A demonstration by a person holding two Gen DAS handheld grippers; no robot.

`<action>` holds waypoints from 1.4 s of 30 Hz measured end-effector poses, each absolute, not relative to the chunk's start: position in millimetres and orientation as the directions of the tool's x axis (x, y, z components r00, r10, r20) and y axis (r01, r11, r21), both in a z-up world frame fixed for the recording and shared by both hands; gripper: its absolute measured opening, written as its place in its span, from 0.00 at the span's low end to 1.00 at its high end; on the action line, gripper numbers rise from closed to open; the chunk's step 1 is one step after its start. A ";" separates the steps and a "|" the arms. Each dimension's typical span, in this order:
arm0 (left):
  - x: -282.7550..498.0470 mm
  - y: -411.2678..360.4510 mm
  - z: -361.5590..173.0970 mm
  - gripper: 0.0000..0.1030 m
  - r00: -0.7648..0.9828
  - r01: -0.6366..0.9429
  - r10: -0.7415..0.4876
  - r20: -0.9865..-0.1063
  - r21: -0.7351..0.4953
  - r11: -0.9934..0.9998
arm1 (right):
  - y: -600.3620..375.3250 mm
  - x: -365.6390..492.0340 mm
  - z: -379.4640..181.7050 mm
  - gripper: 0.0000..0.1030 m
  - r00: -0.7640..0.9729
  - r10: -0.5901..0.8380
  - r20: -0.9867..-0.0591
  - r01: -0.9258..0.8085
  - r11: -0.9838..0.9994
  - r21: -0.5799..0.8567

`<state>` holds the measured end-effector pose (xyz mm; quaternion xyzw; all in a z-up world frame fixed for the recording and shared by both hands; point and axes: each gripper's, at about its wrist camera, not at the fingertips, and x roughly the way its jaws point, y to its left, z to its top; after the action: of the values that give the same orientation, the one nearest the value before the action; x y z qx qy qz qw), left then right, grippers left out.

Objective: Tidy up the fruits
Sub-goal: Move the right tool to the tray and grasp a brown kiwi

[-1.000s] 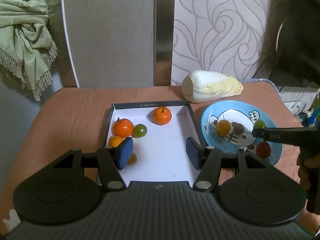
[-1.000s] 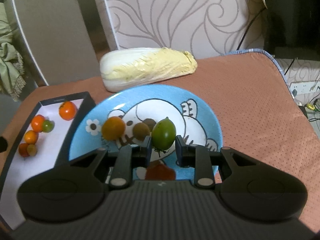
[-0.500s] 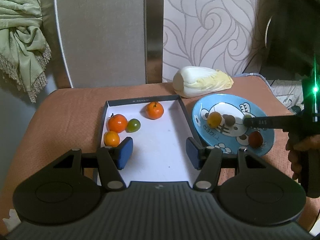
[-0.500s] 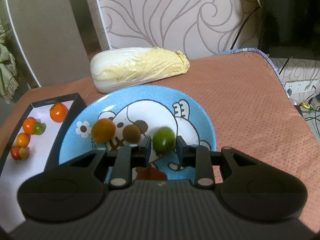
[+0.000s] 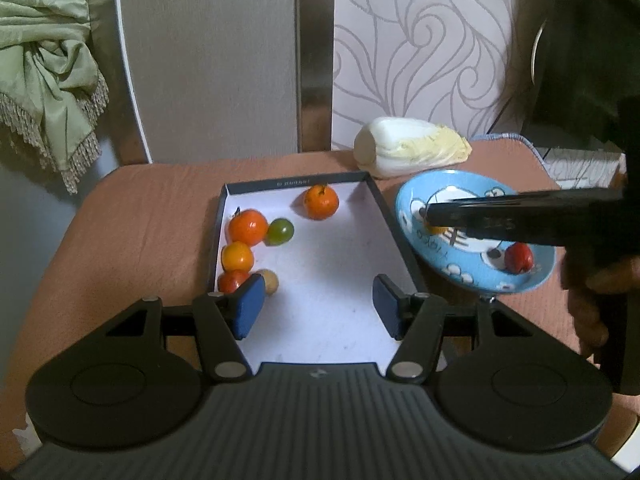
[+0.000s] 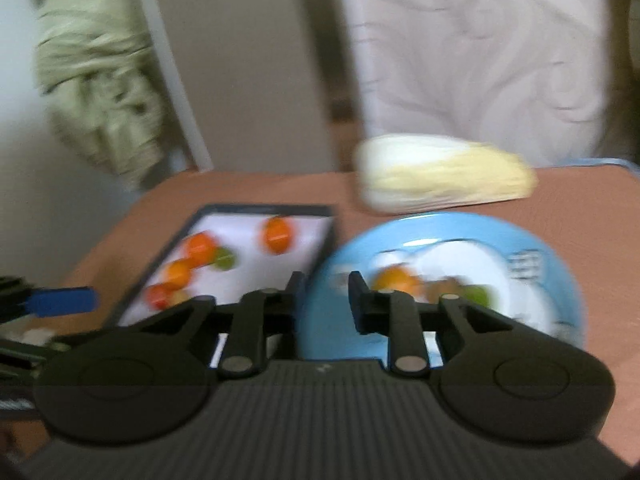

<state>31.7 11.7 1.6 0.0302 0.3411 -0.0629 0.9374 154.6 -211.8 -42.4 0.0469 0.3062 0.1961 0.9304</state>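
A white-lined tray (image 5: 340,320) holds several small fruits: oranges (image 5: 320,201), a green one (image 5: 279,231), a red and a tan one at its left side. My left gripper (image 5: 318,306) is open and empty above the tray's near part. A blue cartoon plate (image 5: 472,280) to the right holds a red fruit (image 5: 517,257) and an orange one. In the blurred right wrist view my right gripper (image 6: 323,294) is open and empty over the plate's (image 6: 552,272) left rim; an orange (image 6: 394,280), a brown and a green fruit (image 6: 478,294) lie to its right.
A napa cabbage (image 5: 412,152) lies behind the plate on the brown tablecloth (image 5: 140,220). A green curtain (image 5: 52,64) hangs at the far left. A grey panel and patterned wallpaper stand behind the table. The hand holding the right gripper (image 5: 600,280) is at the right.
My right gripper has let go of the green fruit on the plate and swung left, now blurred by motion. My left gripper has moved slightly nearer the tray.
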 end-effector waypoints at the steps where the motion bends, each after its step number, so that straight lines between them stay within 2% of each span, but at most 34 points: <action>1: 30.9 13.6 0.4 0.64 0.756 0.136 -0.096 -0.647 0.013 0.991 | -202.8 155.2 -41.8 0.24 0.716 0.422 -0.556 -0.371 0.905 0.209; 8: 22.5 20.0 -7.4 0.64 0.739 0.142 -0.096 -0.667 0.015 0.990 | -140.8 170.1 -45.4 0.24 0.555 0.537 -0.635 -0.583 0.796 0.164; 12: 16.4 20.6 -8.6 0.64 0.740 0.144 -0.097 -0.666 0.016 0.990 | -109.0 181.6 -59.3 0.24 0.479 0.519 -0.708 -0.666 0.740 0.092; 16: 13.3 24.7 -9.5 0.64 0.741 0.119 -0.081 -0.667 0.012 0.993 | -90.4 187.1 -67.2 0.25 0.478 0.494 -0.726 -0.708 0.706 0.013; 26: 10.0 35.4 -12.2 0.64 0.737 0.043 -0.020 -0.675 0.018 0.999 | -64.7 195.0 -72.9 0.26 0.471 0.505 -0.723 -0.778 0.624 -0.071; 36: 19.5 24.5 -18.8 0.64 0.733 0.028 0.000 -0.681 0.030 0.999 | -86.9 198.8 -75.1 0.24 0.451 0.534 -0.715 -0.765 0.645 -0.001; 42: 32.2 14.2 -24.9 0.64 0.750 -0.059 0.103 -0.653 0.089 0.994 | -123.0 186.6 -50.6 0.24 0.531 0.533 -0.658 -0.681 0.731 0.042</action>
<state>32.2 14.2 -24.9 0.0311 0.3506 0.0434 0.9350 186.6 -123.0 -50.6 -0.1105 0.3347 0.3499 0.8680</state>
